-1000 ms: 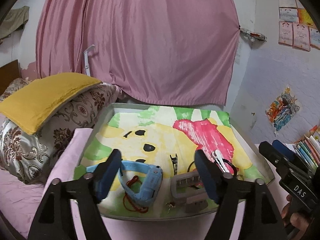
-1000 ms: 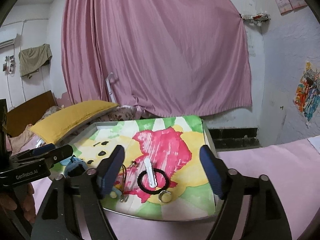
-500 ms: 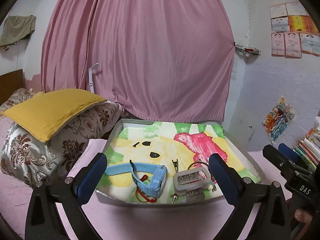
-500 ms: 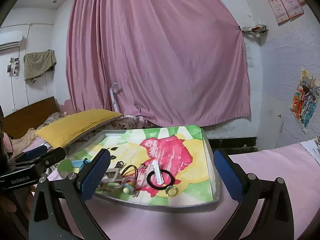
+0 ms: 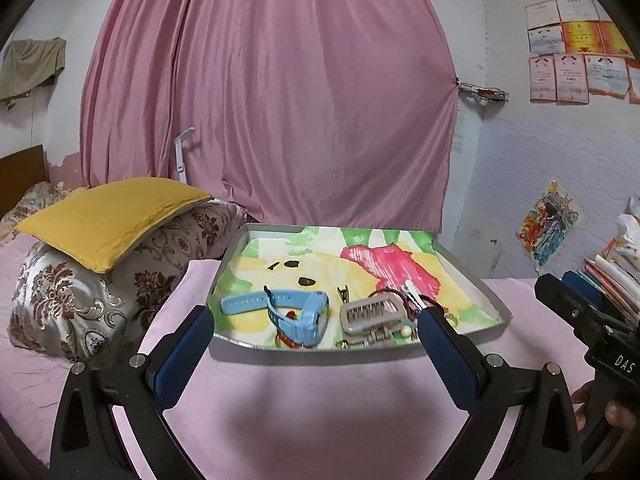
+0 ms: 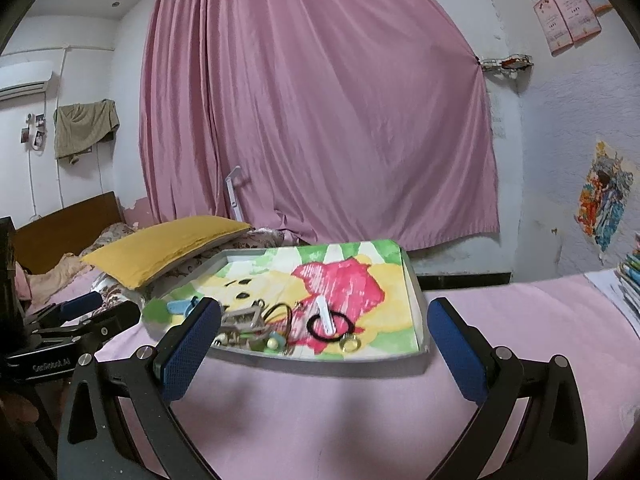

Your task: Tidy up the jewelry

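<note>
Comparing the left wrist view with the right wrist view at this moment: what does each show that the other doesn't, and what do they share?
Only the left wrist view shows the blue watch whole, with a red cord under it, and the right gripper's body at its right edge. Only the right wrist view shows the black hair tie clearly, the gold ring near the tray's front rim, the air conditioner, and the left gripper's body at its left edge. Both show the tray with its painted lining, the silver hair clip, the white clip, the yellow pillow and pink curtain. Each view's own gripper is open, empty, short of the tray.
</note>
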The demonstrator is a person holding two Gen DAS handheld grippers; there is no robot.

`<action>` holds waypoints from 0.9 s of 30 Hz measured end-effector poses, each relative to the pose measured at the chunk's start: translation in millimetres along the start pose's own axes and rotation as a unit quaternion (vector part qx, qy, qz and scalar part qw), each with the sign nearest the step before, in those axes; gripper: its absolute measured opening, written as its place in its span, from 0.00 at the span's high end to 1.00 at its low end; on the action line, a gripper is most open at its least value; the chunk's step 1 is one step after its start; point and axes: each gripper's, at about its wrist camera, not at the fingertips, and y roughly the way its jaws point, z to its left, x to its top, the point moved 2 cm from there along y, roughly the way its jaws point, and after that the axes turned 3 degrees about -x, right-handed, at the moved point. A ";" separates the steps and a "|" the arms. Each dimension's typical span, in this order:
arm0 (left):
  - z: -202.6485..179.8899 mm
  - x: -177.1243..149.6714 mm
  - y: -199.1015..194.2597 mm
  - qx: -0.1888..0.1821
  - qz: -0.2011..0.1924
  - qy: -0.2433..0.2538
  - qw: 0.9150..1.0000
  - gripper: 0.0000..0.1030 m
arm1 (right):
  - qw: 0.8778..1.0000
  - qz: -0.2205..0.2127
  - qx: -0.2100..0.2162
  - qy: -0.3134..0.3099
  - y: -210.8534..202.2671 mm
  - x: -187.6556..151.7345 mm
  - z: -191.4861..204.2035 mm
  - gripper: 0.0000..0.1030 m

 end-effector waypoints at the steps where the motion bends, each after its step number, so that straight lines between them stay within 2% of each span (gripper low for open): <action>1: -0.1 -1.9 -2.2 -0.002 0.001 -0.001 1.000 0.01 | 1.000 0.003 0.000 0.000 -3.1 -3.2 0.7 0.02; 9: -1.3 -27.1 -18.6 -0.009 0.011 -0.012 1.000 0.01 | 1.000 0.016 0.001 0.013 -23.8 -24.8 -4.9 0.02; 18: 7.0 -50.4 -34.1 0.010 -0.002 -0.020 1.000 0.01 | 1.000 0.010 -0.025 0.004 -39.8 -50.2 -7.5 0.02; 22: 11.3 -59.4 -41.2 0.032 -0.015 -0.018 0.999 0.01 | 0.999 0.011 -0.035 -0.005 -45.0 -55.8 -7.9 0.02; 27: 12.3 -66.4 -47.6 0.030 -0.024 -0.017 0.999 0.01 | 0.999 0.015 -0.044 -0.012 -45.3 -63.1 -8.4 0.02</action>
